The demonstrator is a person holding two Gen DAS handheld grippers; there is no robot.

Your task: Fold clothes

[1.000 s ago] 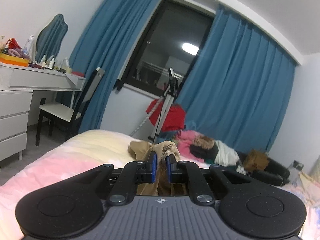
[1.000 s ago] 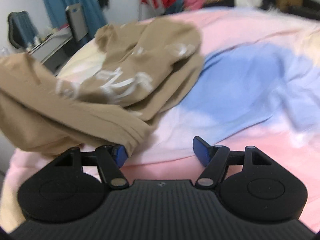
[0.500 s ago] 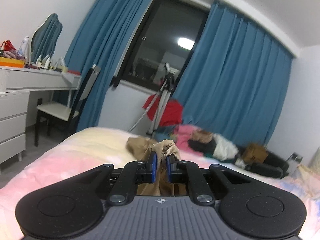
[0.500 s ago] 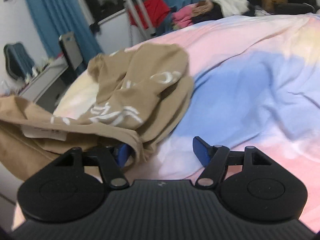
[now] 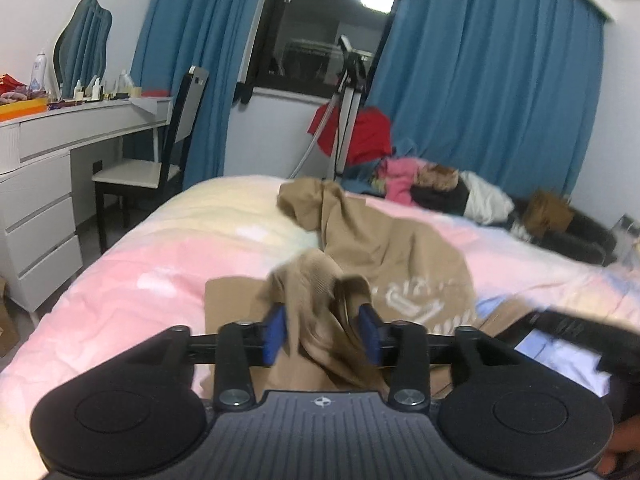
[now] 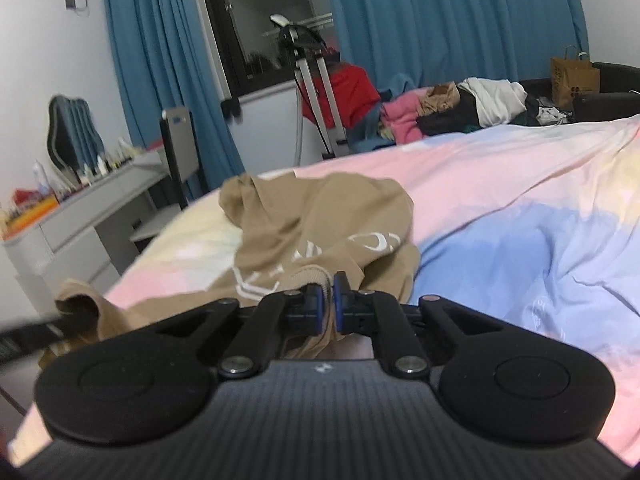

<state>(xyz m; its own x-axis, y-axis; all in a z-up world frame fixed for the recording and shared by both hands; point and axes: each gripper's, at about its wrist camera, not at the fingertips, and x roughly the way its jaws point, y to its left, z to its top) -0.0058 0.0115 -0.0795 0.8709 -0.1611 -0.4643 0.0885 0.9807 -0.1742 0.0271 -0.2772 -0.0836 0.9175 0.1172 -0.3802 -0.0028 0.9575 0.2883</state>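
Where the bed [image 6: 520, 184] fills most of the room, its pink, blue and pale yellow cover is rumpled, and the tan sweatshirt [image 5: 400, 256] lies crumpled across the middle of it, one bunched end toward the far edge near the chair [image 5: 160, 160], the white lettering on it facing up. Behind the far edge hang long blue curtains [image 5: 500, 80] on both sides of a dark window [image 5: 320, 32], with a tripod [image 5: 346, 92] standing in front and a heap of clothes [image 6: 440, 112] (pink, black, white, some red) piled along the far right side. A white dresser [image 5: 48, 184] crowded with bottles stands off the bed's left side, and a brown paper bag [image 6: 574, 80] sits by the far right corner.

Near the front edge of the bed, the left gripper [image 5: 323, 334] has its jaws opening, a ribbed fold of the sweatshirt sitting loose between them and not pinched. The right gripper [image 6: 328, 306] has its jaws together, clamped on another ribbed edge of the same sweatshirt, which rises a little off the cover there.
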